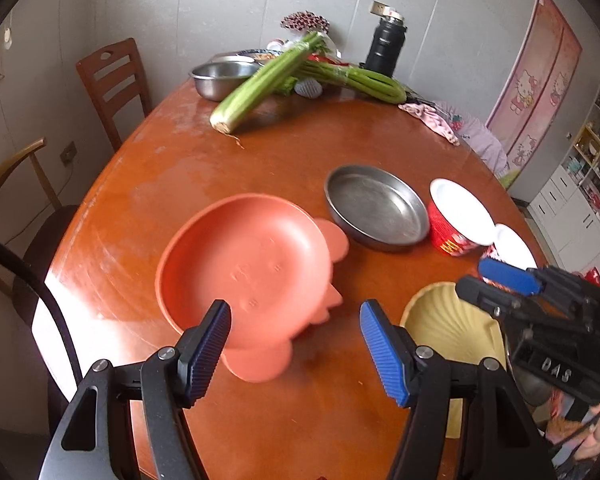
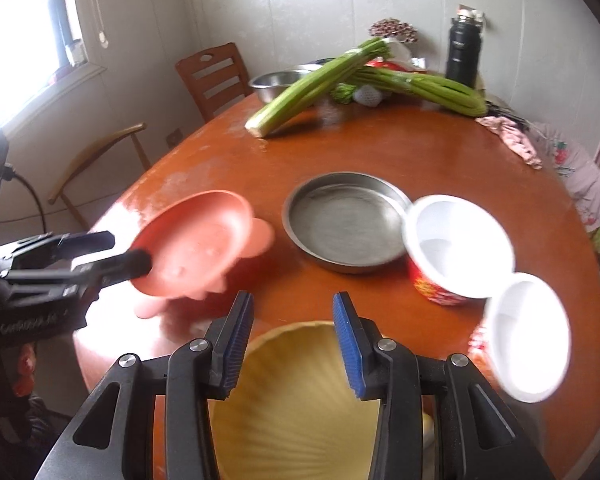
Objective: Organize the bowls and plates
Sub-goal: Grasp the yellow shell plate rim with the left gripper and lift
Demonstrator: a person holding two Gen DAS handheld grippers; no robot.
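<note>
A salmon-pink animal-shaped plate (image 1: 244,276) sits tilted at the table's near left; it also shows in the right wrist view (image 2: 196,248). My left gripper (image 1: 296,344) is open, its left finger over the plate's near rim; in the right wrist view (image 2: 112,254) its fingers flank that rim. A yellow shell-shaped plate (image 2: 296,400) lies at the near edge. My right gripper (image 2: 293,344) is open and empty above it, seen also in the left wrist view (image 1: 488,280). A steel pan (image 2: 346,220) sits mid-table, with two red bowls (image 2: 456,248) (image 2: 528,336) to its right.
At the far end of the round wooden table (image 1: 284,148) lie celery stalks (image 1: 268,80), a steel bowl (image 1: 220,78), a black flask (image 1: 386,46) and a pink cloth (image 1: 430,118). Wooden chairs (image 1: 114,84) stand at the left.
</note>
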